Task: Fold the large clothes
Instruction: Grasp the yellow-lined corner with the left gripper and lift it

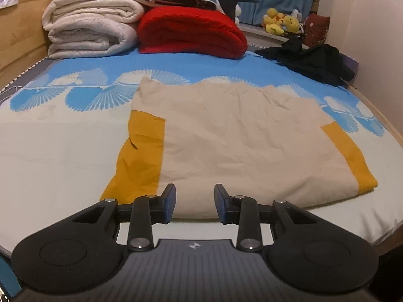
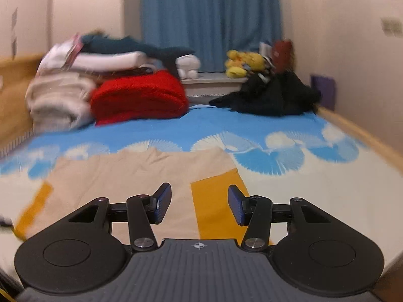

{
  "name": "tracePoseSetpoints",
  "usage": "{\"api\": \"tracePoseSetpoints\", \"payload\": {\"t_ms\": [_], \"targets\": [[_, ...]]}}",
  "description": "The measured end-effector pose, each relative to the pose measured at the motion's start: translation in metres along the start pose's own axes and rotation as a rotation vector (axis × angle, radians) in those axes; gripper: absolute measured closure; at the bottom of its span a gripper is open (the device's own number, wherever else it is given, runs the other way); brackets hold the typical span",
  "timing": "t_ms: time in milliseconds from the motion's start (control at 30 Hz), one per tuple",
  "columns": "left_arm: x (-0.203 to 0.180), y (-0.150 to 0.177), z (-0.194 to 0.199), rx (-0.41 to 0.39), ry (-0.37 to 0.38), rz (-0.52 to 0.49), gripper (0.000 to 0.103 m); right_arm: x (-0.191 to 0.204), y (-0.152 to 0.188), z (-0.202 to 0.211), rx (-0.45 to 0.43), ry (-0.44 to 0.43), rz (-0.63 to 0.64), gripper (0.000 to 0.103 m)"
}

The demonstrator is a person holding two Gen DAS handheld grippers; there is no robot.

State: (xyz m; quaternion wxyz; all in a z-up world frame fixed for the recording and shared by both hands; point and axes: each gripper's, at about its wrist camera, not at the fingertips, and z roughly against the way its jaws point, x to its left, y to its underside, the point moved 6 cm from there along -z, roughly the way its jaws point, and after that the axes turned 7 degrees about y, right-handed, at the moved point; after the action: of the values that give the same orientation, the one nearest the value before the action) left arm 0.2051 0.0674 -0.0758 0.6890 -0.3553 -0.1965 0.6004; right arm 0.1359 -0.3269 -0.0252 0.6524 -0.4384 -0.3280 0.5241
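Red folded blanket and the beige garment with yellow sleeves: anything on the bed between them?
Nothing: only bare blue fan-print bedsheet separates the red folded blanket from the beige garment with yellow sleeves. Clearest in the left wrist view.

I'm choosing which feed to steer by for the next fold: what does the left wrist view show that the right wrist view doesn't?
Left wrist only: the whole beige garment with both yellow sleeves, and the open left claw near its front hem.

Right wrist only: the open right claw over the garment's right yellow sleeve, and a wall socket.

Both: the red blanket, black clothes and yellow plush toys.
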Motion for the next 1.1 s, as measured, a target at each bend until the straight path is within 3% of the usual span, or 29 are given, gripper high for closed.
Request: {"api": "tracePoseSetpoints", "payload": {"t_ms": [133, 367, 667, 733, 800, 867, 900, 1100], "targets": [[0.017, 0.003, -0.015, 0.04, -0.023, 0.076, 0.066, 0.011, 0.004, -0.008, 0.017, 0.009, 0.044, 0.051], [0.027, -0.001, -0.011, 0.031, -0.028, 0.104, 0.066, 0.012, 0.001, -0.014, 0.047, 0.021, -0.017, 0.051], [0.031, 0.002, -0.014, 0.049, -0.016, 0.165, 0.066, 0.023, 0.001, -0.016, 0.041, 0.008, -0.002, 0.051], [0.035, 0.005, -0.019, 0.075, 0.024, 0.235, 0.064, 0.024, 0.002, -0.016, 0.039, 0.005, 0.0, 0.051], [0.042, 0.012, -0.029, 0.122, 0.095, 0.37, 0.058, 0.023, 0.006, -0.018, 0.045, 0.005, 0.001, 0.051], [0.052, 0.021, -0.043, 0.165, 0.148, 0.524, 0.044, 0.023, 0.008, -0.022, 0.068, 0.011, -0.003, 0.051], [0.056, 0.024, -0.049, 0.18, 0.158, 0.584, 0.042, 0.023, 0.007, -0.023, 0.066, 0.007, -0.017, 0.051], [0.084, 0.042, -0.076, 0.177, 0.084, 0.835, 0.037, 0.026, 0.008, -0.028, 0.095, -0.032, -0.056, 0.051]]}}
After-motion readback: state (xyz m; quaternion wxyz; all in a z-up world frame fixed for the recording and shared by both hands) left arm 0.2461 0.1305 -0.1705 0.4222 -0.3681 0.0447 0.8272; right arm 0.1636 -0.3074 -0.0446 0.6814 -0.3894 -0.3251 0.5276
